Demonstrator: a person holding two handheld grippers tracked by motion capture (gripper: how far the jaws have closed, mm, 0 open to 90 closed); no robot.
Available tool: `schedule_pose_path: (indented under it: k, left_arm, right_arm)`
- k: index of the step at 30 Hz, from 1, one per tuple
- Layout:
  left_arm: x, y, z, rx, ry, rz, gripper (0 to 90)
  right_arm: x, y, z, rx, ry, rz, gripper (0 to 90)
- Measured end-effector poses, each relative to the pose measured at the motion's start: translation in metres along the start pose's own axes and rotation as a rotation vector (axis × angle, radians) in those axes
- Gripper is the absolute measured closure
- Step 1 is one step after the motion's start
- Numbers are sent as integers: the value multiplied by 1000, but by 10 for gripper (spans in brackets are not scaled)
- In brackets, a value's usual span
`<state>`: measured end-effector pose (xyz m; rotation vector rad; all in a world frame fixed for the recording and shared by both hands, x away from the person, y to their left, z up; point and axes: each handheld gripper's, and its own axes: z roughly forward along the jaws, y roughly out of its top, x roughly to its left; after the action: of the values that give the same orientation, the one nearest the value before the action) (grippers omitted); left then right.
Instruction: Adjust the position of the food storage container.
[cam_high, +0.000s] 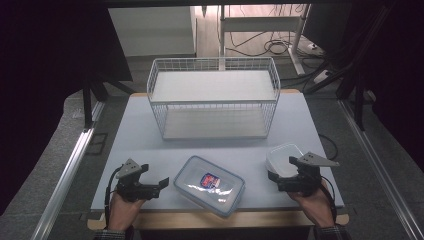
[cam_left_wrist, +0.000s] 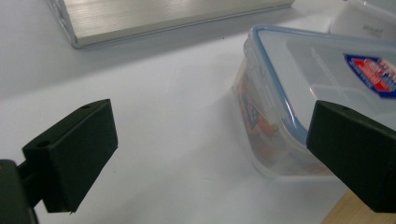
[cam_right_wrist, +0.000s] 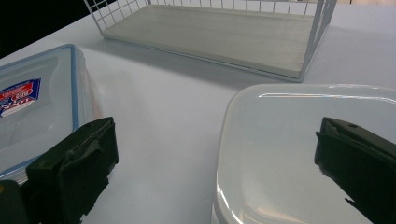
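Observation:
A clear rectangular food box (cam_high: 209, 185) with a blue-edged lid and a red and blue label lies near the table's front edge. My left gripper (cam_high: 152, 177) sits just left of it and points toward it. In the left gripper view the gripper (cam_left_wrist: 212, 135) is open with bare table between its jaws, and the box (cam_left_wrist: 299, 70) lies beyond the right jaw. A smaller pale box (cam_high: 282, 157) sits at the front right. My right gripper (cam_high: 281, 169) is open at its near side. In the right gripper view its right jaw hangs over that box's lid (cam_right_wrist: 289, 154).
A white wire rack (cam_high: 213, 97) with two pale shelves stands at the back middle of the pale table (cam_high: 135, 130). Its lower shelf (cam_right_wrist: 210, 32) appears in the right gripper view. Dark floor, metal rails and cables surround the table.

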<state>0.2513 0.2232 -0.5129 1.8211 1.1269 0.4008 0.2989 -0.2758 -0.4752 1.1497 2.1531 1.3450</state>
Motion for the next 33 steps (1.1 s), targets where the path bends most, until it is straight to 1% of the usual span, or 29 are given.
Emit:
schedule_pose_path:
  k: [1,3,5,6,8,9,10,11,12,13,14,15,16,17,18,19,20,21,22,23,24,25,26,27,28,29,31,32,33]
  left_arm:
    - [2,-1,1,-2,8,11,20]
    - [6,-4,2,17,14,1,16]
    - [8,-5,2,18,13,-1,33]
    - [10,-6,1,16,-1,-12,39]
    - [10,-6,0,12,-5,-13,42]
    - [11,-5,0,12,-8,-12,54]
    - [10,-4,-1,27,-11,-15,56]
    - [10,-4,-1,27,-11,-15,57]
    - [8,-4,0,41,-1,0,57]
    - [8,-4,0,41,-1,0,57]
    - [6,-3,1,56,7,13,57]
    - [6,-3,1,56,7,13,56]
    - [6,-3,2,62,15,13,56]
    - [5,-2,2,66,20,17,52]
    - [4,-2,2,65,18,14,50]
    - [4,-2,2,65,18,14,50]
    - [5,-2,2,59,17,9,48]
    - [5,-2,2,59,17,9,48]
    - [5,-2,1,51,12,3,49]
    - [5,-2,1,46,6,-5,49]
    - [5,-2,1,47,6,-6,51]
    - [5,-2,1,47,6,-6,52]
    - [5,-2,2,58,11,3,54]
    - [5,-2,2,58,11,3,55]
    - [5,-3,3,66,12,10,55]
    - [4,-3,4,70,14,12,55]
    - [3,-3,4,74,20,15,59]
    - [3,-3,4,72,22,17,61]
    - [4,-3,5,73,21,19,65]
  right_arm:
    - [0,0,0,9,4,-4,5]
    - [2,0,1,25,-7,-19,14]
    - [3,0,1,32,-16,-26,20]
    - [5,-1,2,53,-6,-47,21]
    - [5,-1,2,59,-6,-55,26]
    - [7,-1,3,66,-16,-60,56]
    - [7,0,2,65,-15,-58,78]
    - [8,0,2,64,-13,-63,109]
    - [9,0,1,62,-21,-73,144]
    - [9,0,1,62,-21,-73,144]
    - [11,1,-1,65,-37,-92,269]
    - [12,1,-2,67,-34,-100,343]
    - [12,1,-2,67,-34,-100,343]
    - [16,3,-3,82,-24,-117,552]
    - [18,4,-2,96,-12,-129,634]
    - [18,4,-2,96,-12,-129,634]
    - [21,4,-1,125,-17,-161,802]
    - [21,4,-1,125,-17,-161,802]
    - [21,4,1,142,-1,-174,895]
    - [21,4,1,142,-1,-174,895]
    - [21,6,3,156,6,-178,897]
    - [22,6,4,156,24,-174,898]
    - [23,7,6,163,38,-178,898]
    - [23,7,6,163,38,-178,898]
    - [25,7,9,178,41,-195,898]
    - [27,7,14,201,31,-219,899]
    - [26,7,21,229,-10,-239,899]
    - [20,7,27,250,-38,-227,900]
    - [17,7,29,243,-22,-213,900]
